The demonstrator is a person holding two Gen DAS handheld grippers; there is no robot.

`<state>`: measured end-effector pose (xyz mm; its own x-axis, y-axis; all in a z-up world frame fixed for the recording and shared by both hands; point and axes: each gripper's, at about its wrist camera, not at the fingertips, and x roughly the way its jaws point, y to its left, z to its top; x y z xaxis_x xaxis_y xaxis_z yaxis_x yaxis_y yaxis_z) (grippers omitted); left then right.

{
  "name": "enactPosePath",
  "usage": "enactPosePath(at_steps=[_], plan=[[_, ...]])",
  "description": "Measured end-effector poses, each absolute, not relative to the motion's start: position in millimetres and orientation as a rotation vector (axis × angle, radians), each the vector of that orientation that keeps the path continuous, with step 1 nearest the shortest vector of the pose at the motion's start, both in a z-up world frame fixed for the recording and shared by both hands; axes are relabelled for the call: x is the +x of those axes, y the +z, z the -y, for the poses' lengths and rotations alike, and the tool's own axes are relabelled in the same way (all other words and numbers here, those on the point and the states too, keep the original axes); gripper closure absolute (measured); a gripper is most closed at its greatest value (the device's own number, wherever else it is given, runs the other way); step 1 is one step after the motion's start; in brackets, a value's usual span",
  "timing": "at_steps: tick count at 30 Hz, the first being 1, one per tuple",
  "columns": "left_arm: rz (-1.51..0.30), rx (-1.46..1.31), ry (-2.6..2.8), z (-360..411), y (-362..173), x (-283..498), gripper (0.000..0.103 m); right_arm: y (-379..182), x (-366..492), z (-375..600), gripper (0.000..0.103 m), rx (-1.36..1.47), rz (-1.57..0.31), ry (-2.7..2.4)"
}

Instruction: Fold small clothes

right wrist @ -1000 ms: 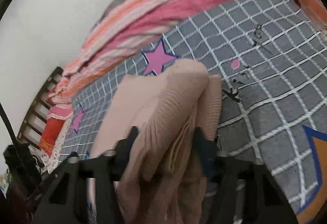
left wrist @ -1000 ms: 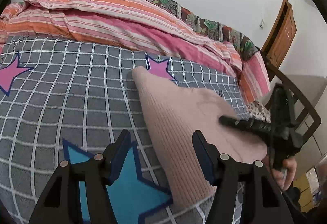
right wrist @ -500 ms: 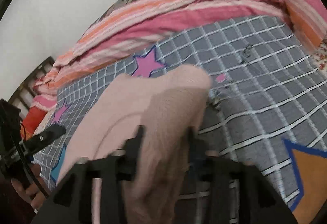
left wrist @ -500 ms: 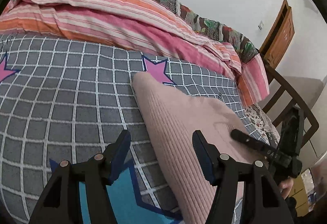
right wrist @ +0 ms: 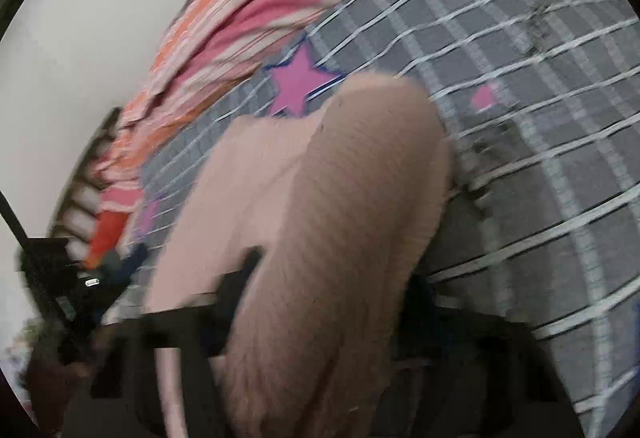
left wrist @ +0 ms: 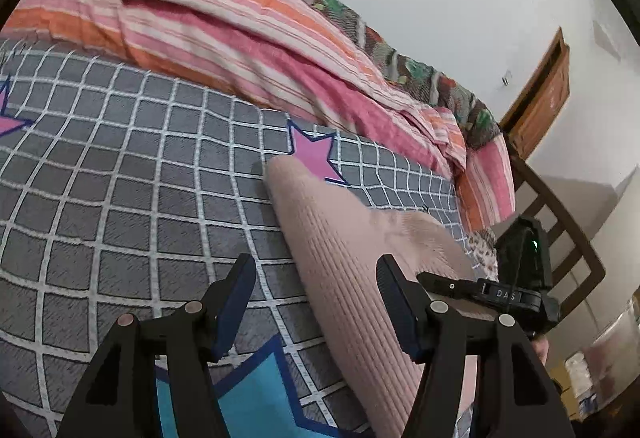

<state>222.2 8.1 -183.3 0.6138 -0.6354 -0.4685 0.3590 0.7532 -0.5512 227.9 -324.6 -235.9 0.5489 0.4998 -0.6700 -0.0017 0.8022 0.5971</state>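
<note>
Sweater lies on bed; L gripper spread, empty; R gripper jaws just closing round sweater fold, grip unclear.

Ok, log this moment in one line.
garment: pink knit on bed | left gripper: open, empty | right gripper: jaws closing around knit fold, grip unclear

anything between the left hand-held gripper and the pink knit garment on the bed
Nothing visible. The left hand-held gripper hangs open over the grey checked bedspread, with the pink knit garment already partly between its fingers. The right hand-held gripper lies across the garment's far side.
</note>
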Motion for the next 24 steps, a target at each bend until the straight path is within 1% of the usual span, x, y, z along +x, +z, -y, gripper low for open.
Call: enactPosePath(at_steps=[1, 4, 9, 13, 16, 20, 22, 24], plan=[[-0.695, -0.453, -0.597, -13, -183, 222, 0.043, -232, 225, 323, 0.064, 0.582, -0.937, 0.303], [-0.675, -0.480, -0.566, -27, -183, 219, 0.043, -211, 218, 310, 0.068, 0.495, -0.914, 0.269], [-0.643, -0.535, -0.523, -52, -180, 214, 0.043, -155, 212, 281, 0.070, 0.429, -0.857, 0.242], [-0.640, -0.557, -0.499, -69, -181, 211, 0.043, -114, 209, 237, 0.070, 0.335, -0.817, 0.215], [-0.644, -0.582, -0.508, -81, -182, 209, 0.043, -95, 217, 203, 0.071, 0.282, -0.809, 0.207], [-0.614, -0.608, -0.507, -97, -180, 204, 0.043, -82, 236, 168, 0.071, 0.283, -0.809, 0.224], [-0.607, -0.607, -0.496, -103, -180, 203, 0.043, -77, 247, 158, 0.071, 0.322, -0.787, 0.259], [-0.610, -0.595, -0.485, -106, -180, 203, 0.043, -77, 256, 159, 0.071, 0.419, -0.750, 0.341]])
